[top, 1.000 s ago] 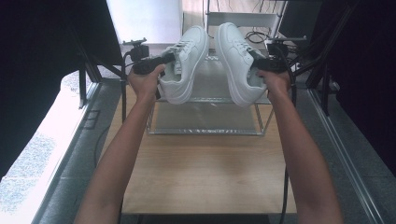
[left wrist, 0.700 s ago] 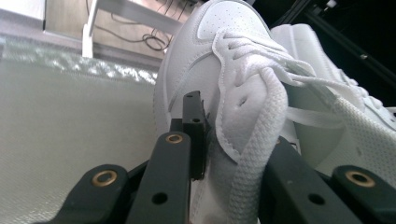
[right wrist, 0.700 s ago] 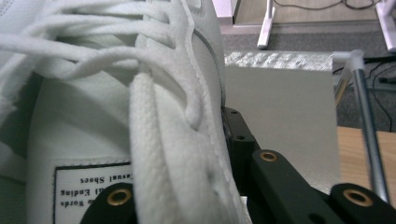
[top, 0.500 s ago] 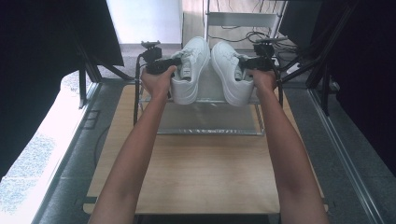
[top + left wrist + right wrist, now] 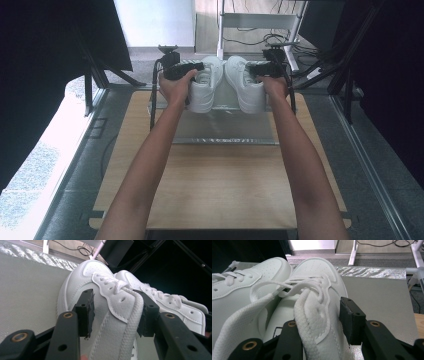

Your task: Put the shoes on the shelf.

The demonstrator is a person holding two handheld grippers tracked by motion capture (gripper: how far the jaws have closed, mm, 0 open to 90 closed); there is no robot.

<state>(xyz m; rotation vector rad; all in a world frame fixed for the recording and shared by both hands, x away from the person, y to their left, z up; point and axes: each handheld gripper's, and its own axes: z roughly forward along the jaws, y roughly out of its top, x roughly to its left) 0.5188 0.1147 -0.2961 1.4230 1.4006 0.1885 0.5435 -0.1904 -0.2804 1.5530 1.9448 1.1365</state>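
Jaws of left gripper point(image 5: 115, 315) and right gripper point(image 5: 319, 325): just opened, released, pads off the collars between them. Left shoe point(image 5: 206, 85) and right shoe point(image 5: 245, 82): lowered since a second ago, set side by side on silver mat point(image 5: 225, 130). Placement judged complete.

Both forearms stretched forward, left tongs point(image 5: 200, 67) and right tongs point(image 5: 252, 70) level, jaws just opening

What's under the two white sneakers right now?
Both sneakers sit side by side on the silvery tray, toes away from the person. Their soles' contact is covered.
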